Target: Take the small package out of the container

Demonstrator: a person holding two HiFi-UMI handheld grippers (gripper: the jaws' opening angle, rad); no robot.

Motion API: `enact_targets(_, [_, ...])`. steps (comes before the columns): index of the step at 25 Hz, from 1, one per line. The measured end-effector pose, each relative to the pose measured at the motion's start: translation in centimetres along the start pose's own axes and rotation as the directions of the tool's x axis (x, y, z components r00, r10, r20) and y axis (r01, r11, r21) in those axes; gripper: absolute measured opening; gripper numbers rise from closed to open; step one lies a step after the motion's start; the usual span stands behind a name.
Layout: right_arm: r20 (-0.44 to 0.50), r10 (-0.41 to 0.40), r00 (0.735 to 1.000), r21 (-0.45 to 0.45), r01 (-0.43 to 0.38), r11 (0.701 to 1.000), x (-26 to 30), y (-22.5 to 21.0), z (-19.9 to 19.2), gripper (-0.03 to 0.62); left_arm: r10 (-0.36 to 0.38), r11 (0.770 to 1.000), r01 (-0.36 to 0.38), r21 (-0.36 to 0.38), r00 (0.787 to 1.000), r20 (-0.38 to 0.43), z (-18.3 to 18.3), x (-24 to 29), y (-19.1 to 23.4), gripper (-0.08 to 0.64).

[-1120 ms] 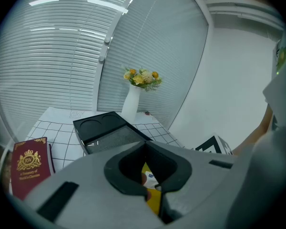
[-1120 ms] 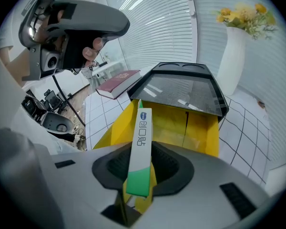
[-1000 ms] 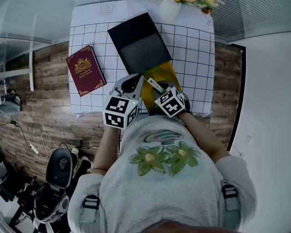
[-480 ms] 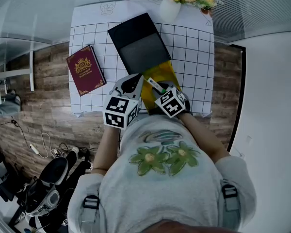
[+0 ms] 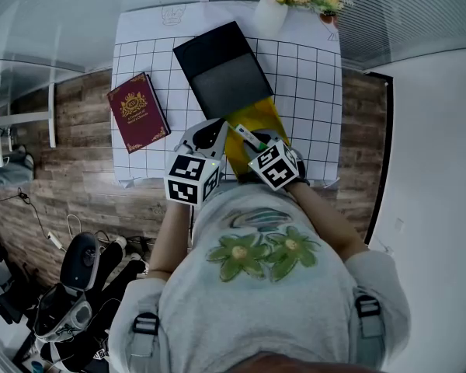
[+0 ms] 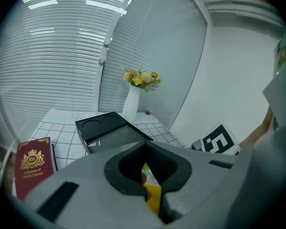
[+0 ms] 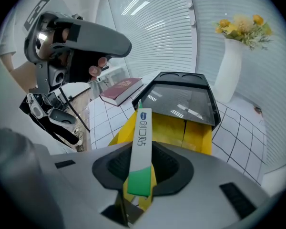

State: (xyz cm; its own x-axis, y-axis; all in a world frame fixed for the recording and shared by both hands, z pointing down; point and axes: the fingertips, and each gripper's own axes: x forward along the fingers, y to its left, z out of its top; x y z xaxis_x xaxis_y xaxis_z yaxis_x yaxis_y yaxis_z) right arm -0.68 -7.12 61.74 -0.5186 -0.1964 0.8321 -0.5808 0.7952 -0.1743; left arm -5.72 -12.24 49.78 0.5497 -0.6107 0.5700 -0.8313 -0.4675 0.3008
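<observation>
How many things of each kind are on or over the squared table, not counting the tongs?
red book: 1
black tray: 1
yellow container: 1
white and green packet: 1
vase of flowers: 1
Total: 5

The slim white-and-green small package [image 7: 140, 142] stands nearly upright at the near end of the yellow container [image 7: 181, 128].

The container [image 5: 258, 123] is yellow; the small package [image 7: 142, 132] is white with a green end and blue print. Black tray [image 5: 221, 72], maroon book [image 5: 137, 113] with a gold crest — the cloth [image 5: 314, 107] white, black-gridded.
</observation>
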Motion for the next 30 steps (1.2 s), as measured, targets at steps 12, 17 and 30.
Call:
enact_targets(12, [0.035,-0.025,0.999,-0.001,0.025,1.0,-1.5,-0.1,0.7,0.092,0.007,1.0,-0.007,0.009,1.0,-0.002,-0.5,-0.7,-0.1,0.008])
enact_targets(17, [0.042,-0.031,0.999,-0.005,0.032,0.999,-2.3,0.1,1.1,0.092,0.002,1.0,-0.002,0.013,1.0,-0.004,-0.7,-0.8,-0.3,0.008])
enact_targets(30, [0.056,-0.05,0.997,-0.027,0.052,0.998,-4.0,0.6,2.0,0.092,-0.003,1.0,0.004,0.017,1.0,-0.014,-1.1,-1.0,0.0,0.007])
